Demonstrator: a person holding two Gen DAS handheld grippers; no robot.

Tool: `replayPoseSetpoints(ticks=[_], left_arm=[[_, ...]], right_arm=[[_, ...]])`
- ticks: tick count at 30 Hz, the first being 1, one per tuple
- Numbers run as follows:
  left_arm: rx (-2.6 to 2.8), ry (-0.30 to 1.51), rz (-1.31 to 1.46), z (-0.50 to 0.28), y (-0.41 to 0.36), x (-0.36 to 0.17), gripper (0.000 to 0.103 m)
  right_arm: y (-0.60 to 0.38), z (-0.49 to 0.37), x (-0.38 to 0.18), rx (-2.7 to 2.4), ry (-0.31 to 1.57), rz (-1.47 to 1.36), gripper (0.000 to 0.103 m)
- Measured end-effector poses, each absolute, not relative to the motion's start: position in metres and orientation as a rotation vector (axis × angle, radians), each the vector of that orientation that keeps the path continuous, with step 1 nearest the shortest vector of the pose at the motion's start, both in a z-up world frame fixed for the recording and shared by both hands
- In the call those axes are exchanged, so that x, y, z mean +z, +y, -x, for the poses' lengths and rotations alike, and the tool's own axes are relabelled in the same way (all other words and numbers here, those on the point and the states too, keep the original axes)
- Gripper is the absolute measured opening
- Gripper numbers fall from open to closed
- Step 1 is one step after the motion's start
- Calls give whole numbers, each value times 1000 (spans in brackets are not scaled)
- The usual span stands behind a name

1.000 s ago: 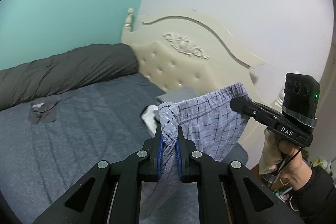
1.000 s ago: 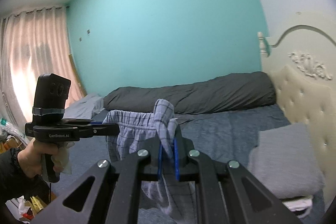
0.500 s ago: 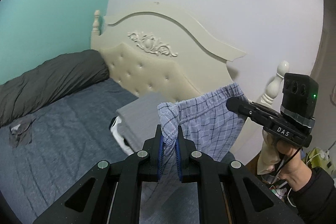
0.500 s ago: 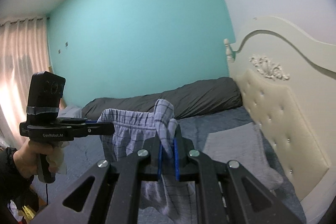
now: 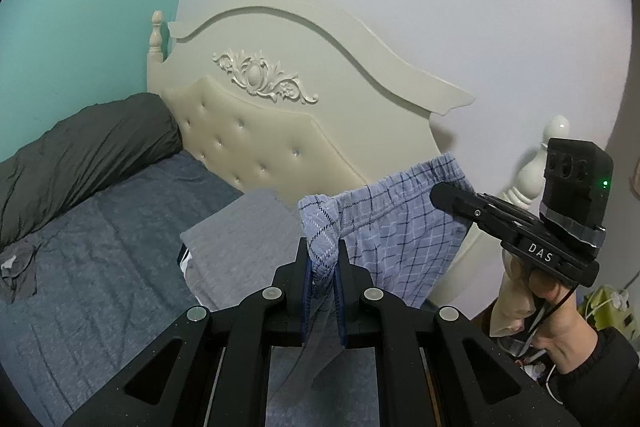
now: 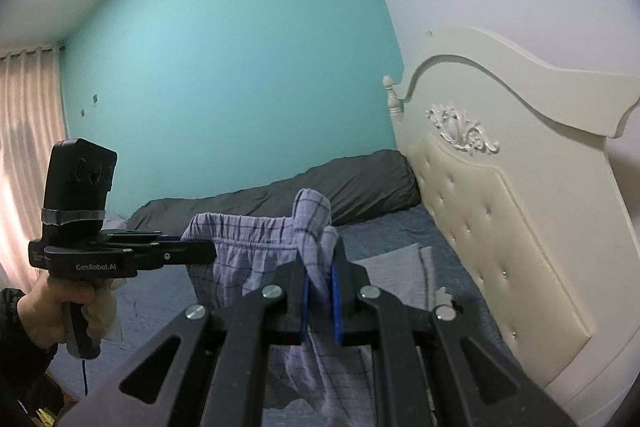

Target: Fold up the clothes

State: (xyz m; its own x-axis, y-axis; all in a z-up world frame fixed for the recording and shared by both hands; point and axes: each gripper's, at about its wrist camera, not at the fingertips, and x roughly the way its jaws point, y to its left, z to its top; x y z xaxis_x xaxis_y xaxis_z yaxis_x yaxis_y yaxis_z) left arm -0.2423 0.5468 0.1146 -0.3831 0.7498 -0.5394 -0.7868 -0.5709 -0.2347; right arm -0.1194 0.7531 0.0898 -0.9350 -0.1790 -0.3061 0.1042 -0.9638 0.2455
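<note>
Blue plaid shorts (image 5: 392, 223) hang in the air above the bed, stretched by their waistband between both grippers. My left gripper (image 5: 323, 251) is shut on one bunched corner of the waistband. The right gripper (image 6: 319, 267) is shut on the other corner, and the shorts (image 6: 248, 247) drape down between its fingers. From the left wrist view the other gripper (image 5: 444, 193) shows at the right, held by a hand in a dark sleeve. In the right wrist view the left one (image 6: 206, 251) shows at the left.
A bed with a blue-grey sheet (image 5: 100, 267) lies below, with a cream tufted headboard (image 5: 280, 131) at its end. A folded grey cloth (image 5: 240, 239) lies near the headboard. A dark rolled duvet (image 5: 80, 155) lines the teal wall. A small dark garment (image 5: 20, 267) lies at the left.
Both grippers have swung to the right with the shorts still taut between them, so the headboard now fills more of both views and the curtain side has slid out of sight.
</note>
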Motion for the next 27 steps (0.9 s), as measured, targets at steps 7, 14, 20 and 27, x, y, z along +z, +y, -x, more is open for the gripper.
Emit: replayPoseSetpoints(ticks=[7,14,20,27], left_arm=[[2053,59,807,274,568,98,10],[2084,74,823,305,582,91,10],[2085,80,860,333,594,80,10],[2088,95,903,364,611,63,10]], right_arm=[[775,150,73,-2945,-351,-557,8],[783,180,67,-2945,-329,-604,8],[794,211,61,-2951,-301,-673,8],[806,242,50,-2952,-263,-755,8]])
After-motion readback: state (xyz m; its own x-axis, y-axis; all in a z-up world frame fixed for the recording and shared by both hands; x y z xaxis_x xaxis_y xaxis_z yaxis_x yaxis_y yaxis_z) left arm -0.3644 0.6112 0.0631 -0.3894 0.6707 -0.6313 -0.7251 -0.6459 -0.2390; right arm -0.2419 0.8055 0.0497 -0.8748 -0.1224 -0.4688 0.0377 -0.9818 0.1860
